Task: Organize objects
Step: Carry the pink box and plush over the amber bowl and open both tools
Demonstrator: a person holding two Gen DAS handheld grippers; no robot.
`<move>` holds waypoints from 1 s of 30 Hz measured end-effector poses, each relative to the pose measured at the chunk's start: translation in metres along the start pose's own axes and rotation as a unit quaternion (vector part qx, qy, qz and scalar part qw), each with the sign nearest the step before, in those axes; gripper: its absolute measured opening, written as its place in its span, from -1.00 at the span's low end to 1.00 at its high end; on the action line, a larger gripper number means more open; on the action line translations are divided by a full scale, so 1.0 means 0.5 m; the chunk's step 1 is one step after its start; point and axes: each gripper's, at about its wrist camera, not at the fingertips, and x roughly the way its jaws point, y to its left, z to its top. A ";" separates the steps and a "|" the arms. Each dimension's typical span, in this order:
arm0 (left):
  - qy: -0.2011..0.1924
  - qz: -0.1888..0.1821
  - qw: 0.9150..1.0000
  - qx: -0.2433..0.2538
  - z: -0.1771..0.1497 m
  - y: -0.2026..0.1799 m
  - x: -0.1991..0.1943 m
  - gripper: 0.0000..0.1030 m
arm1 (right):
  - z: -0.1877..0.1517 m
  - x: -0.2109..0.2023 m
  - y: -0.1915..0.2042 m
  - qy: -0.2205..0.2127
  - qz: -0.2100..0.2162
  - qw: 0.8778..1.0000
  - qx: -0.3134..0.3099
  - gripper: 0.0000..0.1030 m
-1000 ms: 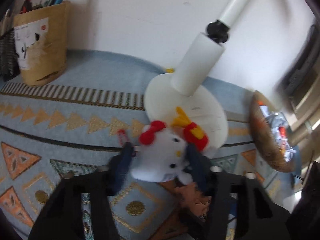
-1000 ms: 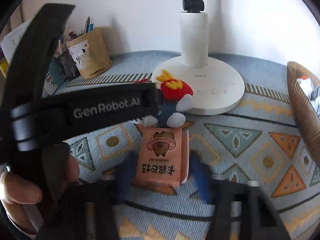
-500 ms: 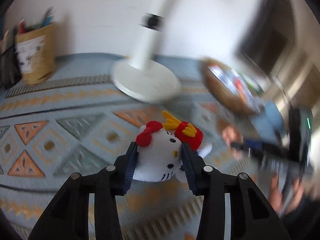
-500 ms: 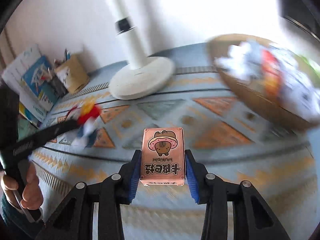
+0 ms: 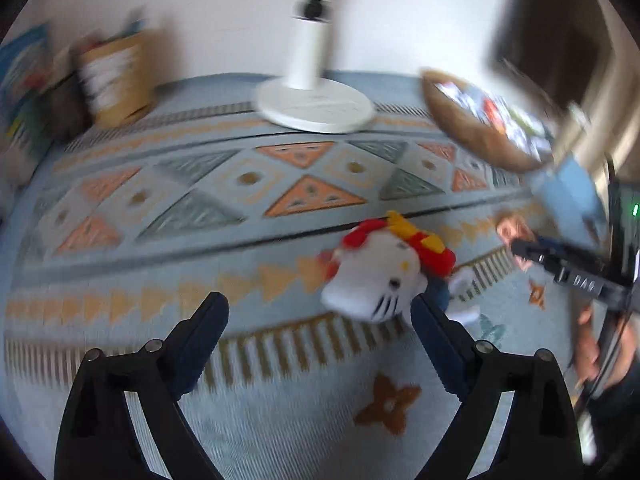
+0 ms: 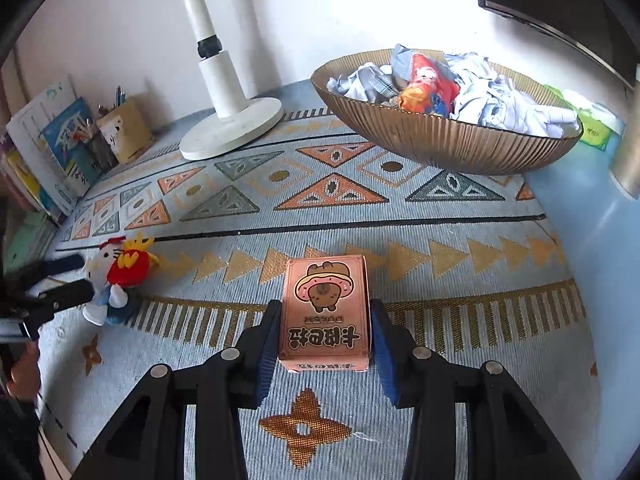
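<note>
Since earlier frames, both tools travelling from fan base (image 6: pixel 230 130) toward bowl (image 6: pixel 440 136). Left tool (image 5: pixel 320 320) jaws just opening wide, Hello Kitty plush (image 5: pixel 380 280) no longer clamped, lying against right finger over rug (image 6: pixel 360 216). Right tool (image 6: pixel 324 340) gripping one pink card box (image 6: pixel 325 312), likely carrying it bowlward. One plush, one box, one bowl already holding toys.

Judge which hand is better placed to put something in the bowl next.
Probably the right. Its gripper is shut on the box, with the bowl just ahead. The left gripper has just been opening; the plush lies loose beside one finger.
</note>
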 end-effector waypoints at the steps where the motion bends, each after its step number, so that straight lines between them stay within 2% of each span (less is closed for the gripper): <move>1: -0.007 -0.006 1.000 -0.024 -0.011 0.001 -0.014 0.79 | 0.001 0.000 -0.004 -0.002 0.005 1.000 0.005 -0.18; 2: -0.017 -0.025 0.999 -0.036 -0.022 -0.012 -0.027 0.79 | -0.001 -0.001 -0.006 -0.002 0.008 1.000 0.007 -0.16; 4: -0.018 -0.034 0.999 -0.037 -0.029 -0.049 -0.029 0.79 | -0.001 -0.001 -0.007 -0.004 0.016 1.000 0.010 -0.09; 7: 0.014 -0.044 0.998 -0.045 -0.015 -0.103 0.004 0.79 | -0.003 0.000 0.003 -0.004 0.014 1.000 0.001 0.03; 8: 0.025 -0.038 0.998 -0.048 -0.002 -0.116 0.025 0.79 | -0.004 -0.001 0.007 -0.004 0.009 1.000 -0.003 0.07; 10: 0.022 0.006 0.999 -0.038 0.021 -0.132 0.052 0.79 | -0.006 -0.001 0.012 -0.003 0.007 1.000 -0.010 0.14; 12: 0.020 0.026 0.999 -0.019 0.035 -0.142 0.069 0.79 | -0.006 -0.002 0.009 -0.003 0.009 1.000 -0.008 0.17; 16: 0.022 0.029 0.999 0.017 0.047 -0.156 0.099 0.79 | -0.003 -0.004 -0.006 -0.005 0.031 0.999 0.012 0.18; 21: 0.020 0.026 0.999 -0.005 0.011 -0.137 0.090 0.79 | -0.005 -0.009 -0.015 -0.007 0.049 0.998 0.028 0.19; 26: 0.005 0.045 0.999 0.001 -0.017 -0.129 0.071 0.77 | -0.005 -0.009 -0.009 -0.006 0.045 0.999 0.019 0.21; 27: 0.003 0.045 0.999 -0.001 -0.017 -0.130 0.071 0.67 | -0.005 -0.009 -0.006 -0.006 0.042 0.999 0.015 0.21; 28: -0.003 0.046 0.999 0.000 -0.018 -0.131 0.067 0.37 | -0.005 -0.008 -0.003 -0.006 0.038 0.999 0.010 0.21; 29: -0.008 0.050 0.999 0.001 -0.019 -0.132 0.066 0.31 | -0.005 -0.007 0.000 -0.006 0.033 0.999 0.006 0.21; 30: -0.012 0.055 0.998 0.000 -0.019 -0.132 0.067 0.15 | -0.006 -0.006 0.004 -0.006 0.028 1.000 0.001 0.21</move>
